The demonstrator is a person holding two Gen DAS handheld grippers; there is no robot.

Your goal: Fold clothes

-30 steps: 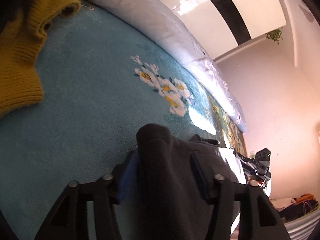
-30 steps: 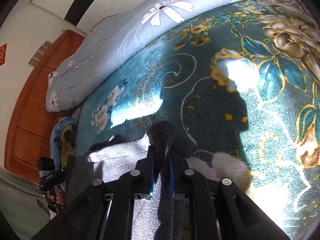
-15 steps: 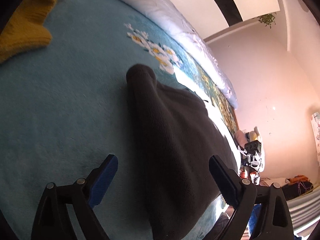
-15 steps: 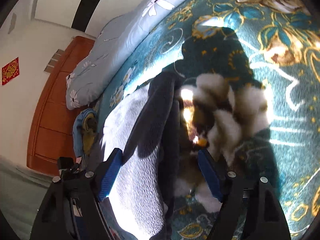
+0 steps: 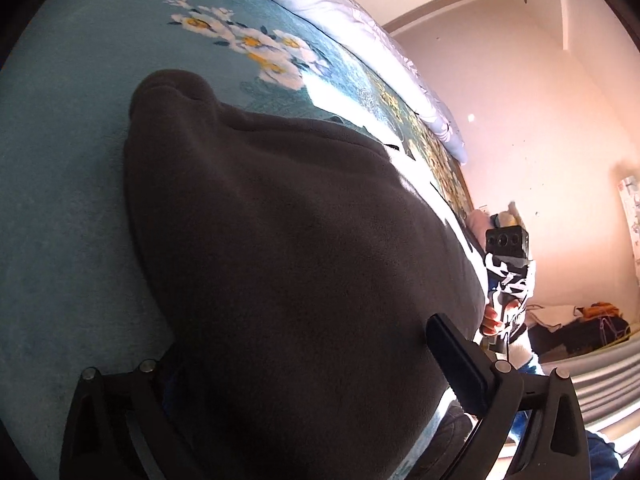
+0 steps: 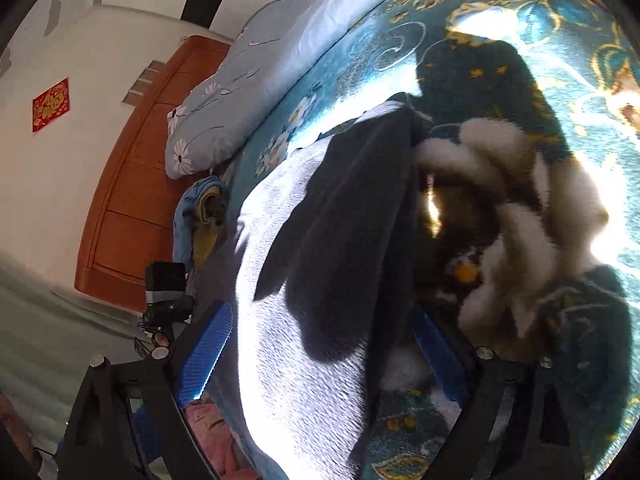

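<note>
A dark grey fleece garment (image 5: 300, 248) lies folded on the teal flowered bedspread (image 5: 60, 160) and fills the middle of the left wrist view. My left gripper (image 5: 304, 372) stands open, its fingers wide apart on either side of the fleece's near edge. In the right wrist view the same grey fleece (image 6: 320, 280) lies half in sunlight, with a white and brown fluffy piece (image 6: 516, 240) beside it on the right. My right gripper (image 6: 320, 348) is open too, its blue pads (image 6: 206, 352) spread around the fleece's near end.
A pale flowered quilt (image 6: 280, 52) lies rolled along the far side of the bed. A blue and yellow pile of clothes (image 6: 200, 224) sits near the wooden headboard (image 6: 132, 184). The other gripper's camera (image 5: 506, 244) and a hand show at the bed's right edge.
Both grippers let go of the grey fleece and opened wide. They then drew back toward the near edge, leaving the fleece lying flat on the bedspread.
</note>
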